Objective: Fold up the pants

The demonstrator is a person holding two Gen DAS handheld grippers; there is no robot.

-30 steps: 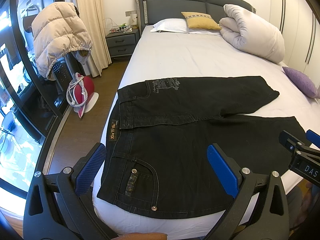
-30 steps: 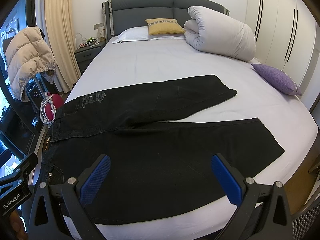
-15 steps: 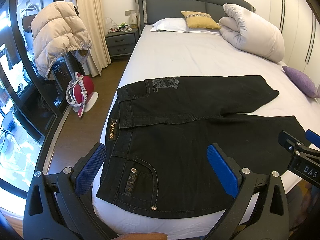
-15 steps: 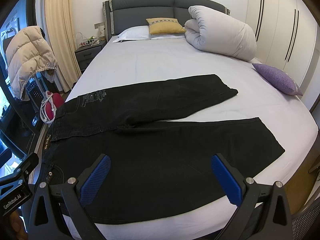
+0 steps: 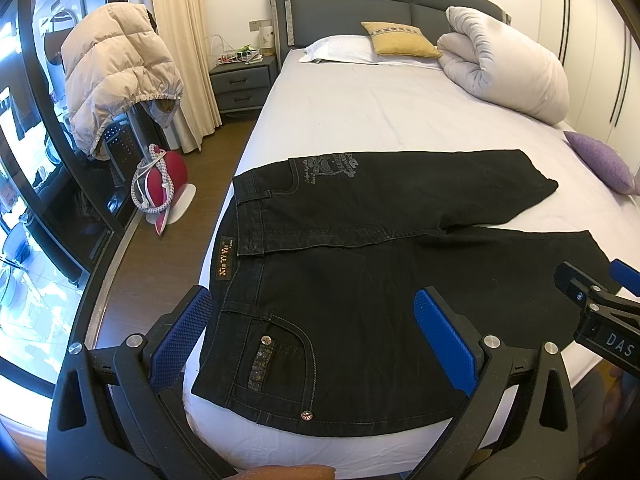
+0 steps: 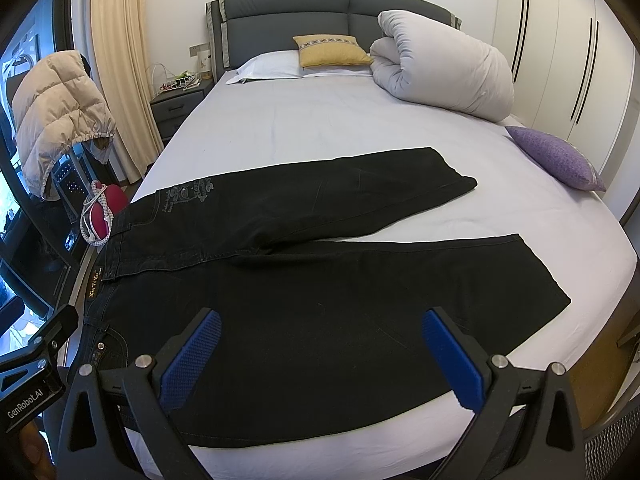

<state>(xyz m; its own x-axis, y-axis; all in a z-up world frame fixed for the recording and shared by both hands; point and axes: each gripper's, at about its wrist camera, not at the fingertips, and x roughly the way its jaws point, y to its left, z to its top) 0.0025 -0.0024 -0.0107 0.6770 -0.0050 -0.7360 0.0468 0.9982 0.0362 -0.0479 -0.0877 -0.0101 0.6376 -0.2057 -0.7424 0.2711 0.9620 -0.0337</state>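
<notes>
Black pants (image 5: 360, 280) are spread flat on the bed (image 5: 380, 112); the left gripper (image 5: 312, 328) and right gripper (image 6: 320, 348) are held apart above them, nothing gripped.

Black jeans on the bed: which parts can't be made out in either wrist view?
- Black jeans: near hem edge in the right wrist view, hidden behind the right gripper.
- Waistband label: lettering too small to read surely.
- Near-leg cuff in the left wrist view: covered by the right gripper.

Left hand-held gripper (image 5: 310, 320), right hand-held gripper (image 6: 320, 340): both spread wide, holding nothing.
</notes>
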